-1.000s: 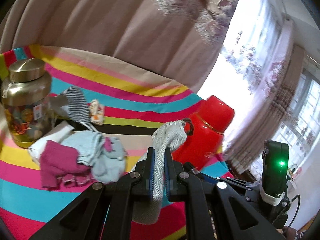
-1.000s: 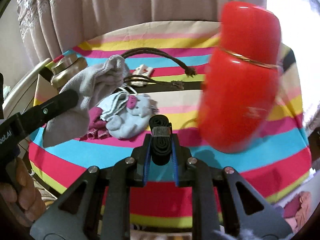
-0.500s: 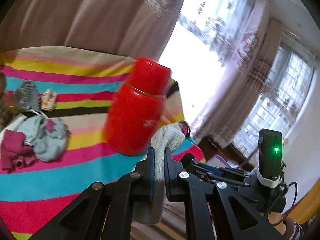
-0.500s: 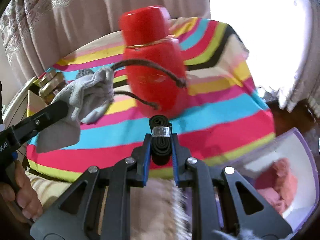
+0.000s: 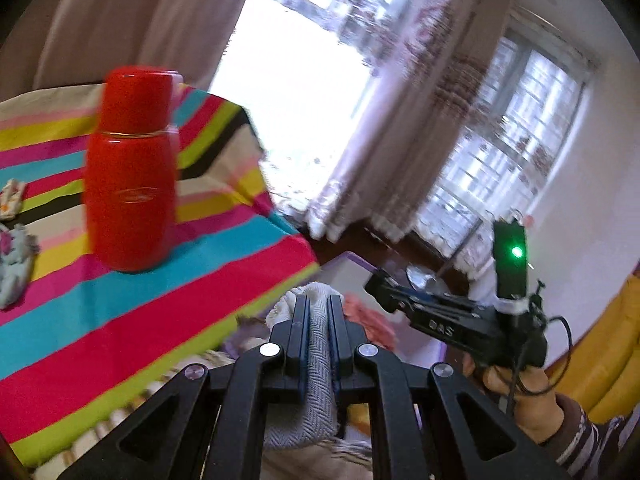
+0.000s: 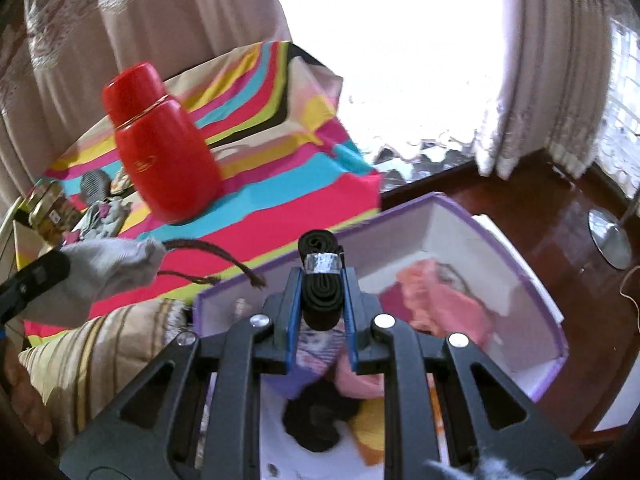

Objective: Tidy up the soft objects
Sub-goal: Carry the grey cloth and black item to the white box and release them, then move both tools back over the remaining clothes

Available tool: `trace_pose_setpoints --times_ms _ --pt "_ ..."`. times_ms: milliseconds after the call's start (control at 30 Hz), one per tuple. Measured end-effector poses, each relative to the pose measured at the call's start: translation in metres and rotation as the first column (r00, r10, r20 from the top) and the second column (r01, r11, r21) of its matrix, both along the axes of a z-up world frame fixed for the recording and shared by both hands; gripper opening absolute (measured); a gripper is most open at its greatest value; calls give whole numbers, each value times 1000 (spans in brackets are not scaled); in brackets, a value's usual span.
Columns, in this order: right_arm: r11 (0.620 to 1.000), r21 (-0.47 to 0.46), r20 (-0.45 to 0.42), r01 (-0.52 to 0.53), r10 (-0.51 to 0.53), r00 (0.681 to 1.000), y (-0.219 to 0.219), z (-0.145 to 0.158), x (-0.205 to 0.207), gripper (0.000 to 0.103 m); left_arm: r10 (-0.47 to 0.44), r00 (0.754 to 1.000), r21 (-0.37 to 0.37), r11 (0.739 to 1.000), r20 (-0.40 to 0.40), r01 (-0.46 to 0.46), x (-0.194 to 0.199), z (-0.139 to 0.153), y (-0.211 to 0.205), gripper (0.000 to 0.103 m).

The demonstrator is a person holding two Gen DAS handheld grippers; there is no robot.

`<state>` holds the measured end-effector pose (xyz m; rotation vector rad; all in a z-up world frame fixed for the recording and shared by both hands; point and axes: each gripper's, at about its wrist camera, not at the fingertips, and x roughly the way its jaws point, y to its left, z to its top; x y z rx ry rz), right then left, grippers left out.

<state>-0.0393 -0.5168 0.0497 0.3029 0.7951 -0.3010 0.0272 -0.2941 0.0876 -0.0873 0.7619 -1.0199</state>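
A: Firstly, left wrist view, far left edge: a pale grey-blue cloth bundle (image 5: 14, 268) and a small patterned scrap (image 5: 11, 198) lie on the striped tablecloth (image 5: 120, 320). Right of them, upper left of frame, a red flask (image 5: 128, 168) stands upright on the cloth.

B: And bottom centre?

A: The left gripper (image 5: 318, 312) is clamped on a grey herringbone sock (image 5: 316, 380); fabric bunches above the pads and hangs below them. Behind its tips, something salmon-coloured, blurred. Lower right: a hand (image 5: 520, 396) holds the other black gripper body with a green light.

B: Right wrist view, same order?

A: Left edge, middle: the left gripper's black finger with the grey sock (image 6: 116, 268) draped off it, in the air over the tablecloth (image 6: 280, 208) edge. Upper left, the flask (image 6: 160, 148), tilted in this lens. A brown cord (image 6: 208, 250) runs from the sock across toward the box corner; what it is attached to cannot be told.

B: Centre?

A: The right gripper (image 6: 322, 280) is closed on a rolled black band (image 6: 322, 276) with a silvery clip. Below and to the right sits a purple-rimmed box (image 6: 500, 248), white inside, holding pink (image 6: 444, 304) and dark (image 6: 316, 424) soft items. The band is above the box's near-left portion.
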Motion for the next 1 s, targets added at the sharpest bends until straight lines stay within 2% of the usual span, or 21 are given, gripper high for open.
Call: trace_pose_setpoints --times_ms 133,233,300,333,367,400,467,533,633,767,1000 --pt "1000 -8 5 29 -29 1000 -10 3 -11 22 -85 996 2 996 -22 85 -15 -2 -18 9" --pt "998 -31 9 47 -47 999 -14 8 -16 22 -154 986 -12 988 -67 153 -21 -5 -26 13" --pt "998 -41 3 56 -56 998 -16 10 -18 23 -192 978 -9 981 -85 192 -23 -8 -33 28" --pt "997 -43 -2 59 -60 998 -17 10 -17 23 -185 980 0 983 -79 186 -23 -8 -35 51" --pt "997 -44 -7 65 -66 998 -18 9 -16 27 -171 983 2 985 -70 172 -23 -7 -34 69" --pt "997 -41 -7 70 -70 998 -19 9 -16 31 -159 985 -7 987 -64 159 -23 -5 -30 72" --pt "997 -38 -3 68 -68 998 -19 8 -15 59 -152 986 -21 988 -70 151 -20 -4 -27 72" --pt "997 -43 0 59 -59 998 -15 8 -14 67 -132 988 -23 991 -76 131 -16 -5 -24 72" --pt "998 -50 -8 31 -31 999 -9 7 -11 67 -107 990 -25 994 -95 105 -12 -7 -20 72" --pt "999 -46 -11 -13 12 1000 2 6 -6 67 -48 996 -11 999 -73 47 -5 -5 -11 72" --pt "990 -40 -3 -137 137 991 38 6 7 67 126 990 33 992 -60 -124 26 -4 26 72"
